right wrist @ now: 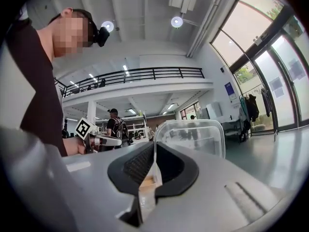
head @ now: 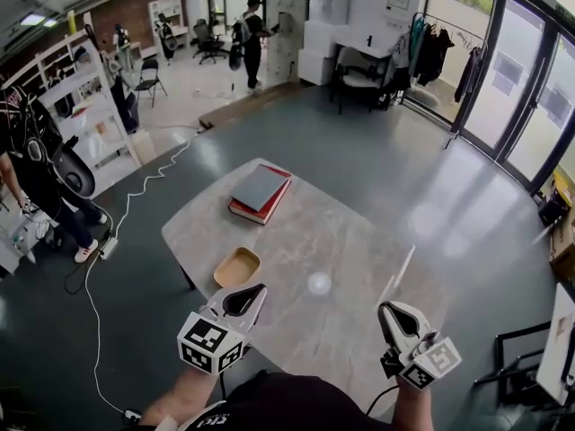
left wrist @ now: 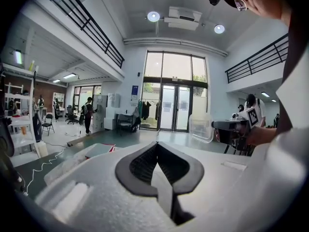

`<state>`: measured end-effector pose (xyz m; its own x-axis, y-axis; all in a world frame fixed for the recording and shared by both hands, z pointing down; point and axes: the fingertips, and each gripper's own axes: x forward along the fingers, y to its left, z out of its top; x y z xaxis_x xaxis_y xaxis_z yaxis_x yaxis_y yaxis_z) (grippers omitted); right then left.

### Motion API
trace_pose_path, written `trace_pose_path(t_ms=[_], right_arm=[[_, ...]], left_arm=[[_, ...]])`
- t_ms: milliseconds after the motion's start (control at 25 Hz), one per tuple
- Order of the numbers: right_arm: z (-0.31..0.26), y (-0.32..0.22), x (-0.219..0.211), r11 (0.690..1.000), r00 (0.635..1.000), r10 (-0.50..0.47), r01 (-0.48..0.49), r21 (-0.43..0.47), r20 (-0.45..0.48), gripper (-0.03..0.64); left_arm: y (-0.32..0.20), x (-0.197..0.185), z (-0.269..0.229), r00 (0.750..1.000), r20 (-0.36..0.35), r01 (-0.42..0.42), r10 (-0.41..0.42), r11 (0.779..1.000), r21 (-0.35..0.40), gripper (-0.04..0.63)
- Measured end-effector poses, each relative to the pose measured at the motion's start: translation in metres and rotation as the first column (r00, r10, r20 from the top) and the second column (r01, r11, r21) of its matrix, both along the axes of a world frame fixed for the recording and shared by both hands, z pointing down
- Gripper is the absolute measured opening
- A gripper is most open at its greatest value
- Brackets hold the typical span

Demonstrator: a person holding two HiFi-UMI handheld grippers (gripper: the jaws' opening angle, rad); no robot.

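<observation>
The left claw [head: 254, 293] hangs over the near edge of the surface [head: 341, 241], its jaws pressed together on nothing, as the left gripper view [left wrist: 157, 146] shows plainly. Just beyond it a tan dish [head: 237, 267] sits on the surface, and farther back lies a stack of books [head: 260, 192]. To the right, the right claw [head: 388, 311] pinches a clear plastic lid [head: 402, 272] by one edge and holds it upright above the near right part of the surface, well apart from the dish. The grip takes only a thin rim, so the lid would probably swing or slip out if the claw tilted or moved sharply, and the thin plastic might flex under a hard squeeze. The head view shows the lid only as a faint edge-on sliver. The right gripper view [right wrist: 154, 151] shows its broad face [right wrist: 193, 137] rising from the jaws, and the left gripper view catches it [left wrist: 200, 128] from across. Only the head view shows the dish.
</observation>
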<state>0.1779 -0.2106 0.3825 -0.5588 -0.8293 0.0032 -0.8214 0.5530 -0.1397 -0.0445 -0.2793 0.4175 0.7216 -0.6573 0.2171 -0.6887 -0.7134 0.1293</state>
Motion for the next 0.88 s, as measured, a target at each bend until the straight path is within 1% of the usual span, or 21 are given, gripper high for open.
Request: trace_pose_path(t_ms=[200,560,880], right_arm=[[-0.002,0.001,-0.001,1.0,0.999,-0.003,0.004,0.013,-0.052,0.017],[-0.002,0.006,-0.002,1.0,0.999,-0.005,0.006,0.009,-0.053,0.017],[-0.003,0.012,-0.001,1.0,0.999,-0.009,0.009,0.001,-0.039,0.017]], left_arm=[[0.0,-0.005,-0.002,1.0,-0.004,0.015,-0.015,1.0,0.004,0.005],[0.006,-0.007,-0.008,1.0,-0.013,0.024,-0.024,1.0,0.019,0.005],[0.014,-0.009,-0.009,0.999,-0.012,0.037,-0.037,0.999,0.016,0.005]])
